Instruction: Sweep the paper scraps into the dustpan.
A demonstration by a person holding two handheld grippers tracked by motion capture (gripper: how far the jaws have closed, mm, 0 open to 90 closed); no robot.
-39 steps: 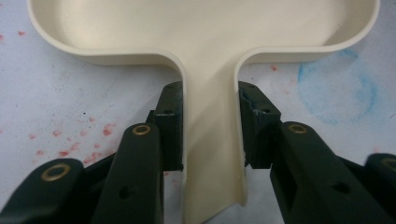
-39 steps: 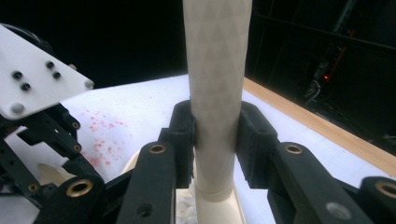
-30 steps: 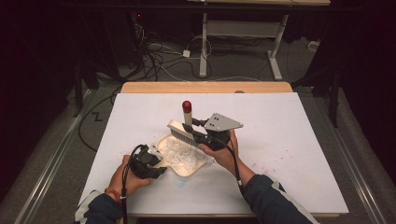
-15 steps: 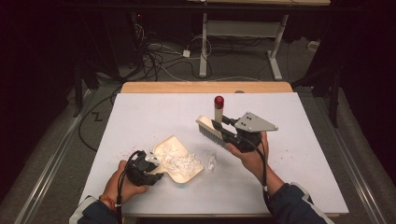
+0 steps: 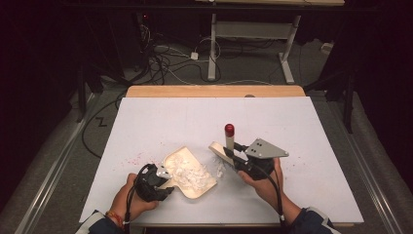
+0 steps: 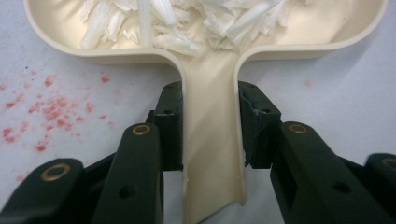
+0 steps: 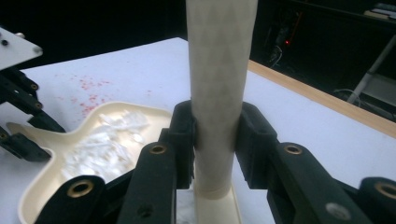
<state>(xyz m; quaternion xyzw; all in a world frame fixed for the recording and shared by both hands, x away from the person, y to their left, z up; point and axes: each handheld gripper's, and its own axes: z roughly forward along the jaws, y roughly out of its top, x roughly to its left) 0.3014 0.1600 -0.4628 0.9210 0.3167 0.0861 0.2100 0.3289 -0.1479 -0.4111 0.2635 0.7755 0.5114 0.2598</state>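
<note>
Moved: brush [image 5: 225,146] swung back left, beside dustpan [image 5: 190,171]
Left fingers [image 6: 211,122]: clamped on dustpan handle
Right fingers [image 7: 216,142]: clamped on brush handle
Done: white scraps [image 5: 190,170] mostly in pan
Left: few scraps on tabletop [image 5: 311,131]

- Dustpan [image 5: 191,171]: cream, holding white paper scraps [image 5: 187,170].
- Brush [image 5: 226,148]: cream handle with a red tip; a faint diamond pattern shows on the handle in the right gripper view.
- Table [image 5: 146,122]: white, speckled with red flecks [image 5: 136,158]; far edge light wood.
- Grippers: black jaws with brass-coloured rivets.
</note>
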